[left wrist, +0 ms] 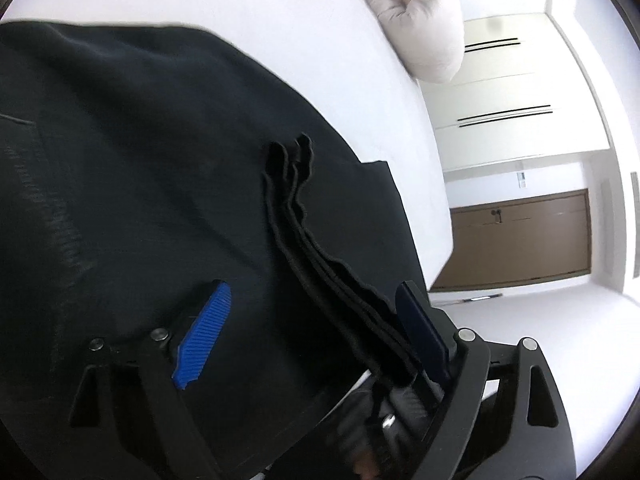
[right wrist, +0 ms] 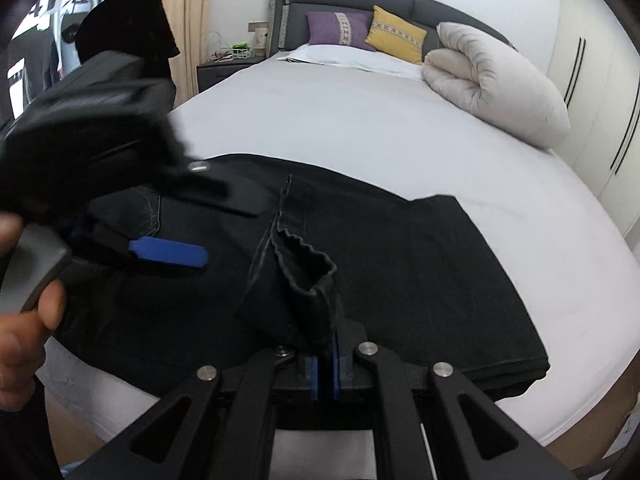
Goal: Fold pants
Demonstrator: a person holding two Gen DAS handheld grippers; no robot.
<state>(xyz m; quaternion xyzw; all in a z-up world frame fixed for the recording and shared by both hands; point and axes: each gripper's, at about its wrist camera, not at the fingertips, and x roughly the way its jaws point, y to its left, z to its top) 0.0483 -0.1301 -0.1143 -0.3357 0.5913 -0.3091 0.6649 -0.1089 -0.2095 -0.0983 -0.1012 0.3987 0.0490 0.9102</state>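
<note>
1. The pants (right wrist: pixel 400 272) are black and lie flat on the near part of the bed (right wrist: pixel 360 128), spread from the left edge toward the right, with a straight hem edge at the near right.
2. The right gripper (right wrist: pixel 326 364) is pressed together on a bunched fold of the pants, near the near edge of the bed. The pinched cloth stands up from the blue pads (right wrist: pixel 316 376) in a ruffled, open loop.
3. The left gripper (left wrist: pixel 316 320) stands spread wide over the pants, left of the right one. Its jaws are apart, with one blue ribbed pad (left wrist: pixel 206 332) on the left and the other, darker, on the right.
4. In the left wrist view a layered, wavy edge of the pants runs between the left gripper's fingers, close beside the right-hand one; neither pad presses on it.
5. In the right wrist view a hand (right wrist: pixel 20 320) at the near left holds the left gripper's grey handle.
6. A rolled beige duvet (right wrist: pixel 492 80) lies at the far right of the bed, well apart from the pants.
7. A purple cushion (right wrist: pixel 338 30) and a yellow cushion (right wrist: pixel 396 34) lean against the dark headboard (right wrist: pixel 360 0) at the far end.
8. White wardrobe doors (right wrist: pixel 592 80) stand to the right of the bed.
</note>
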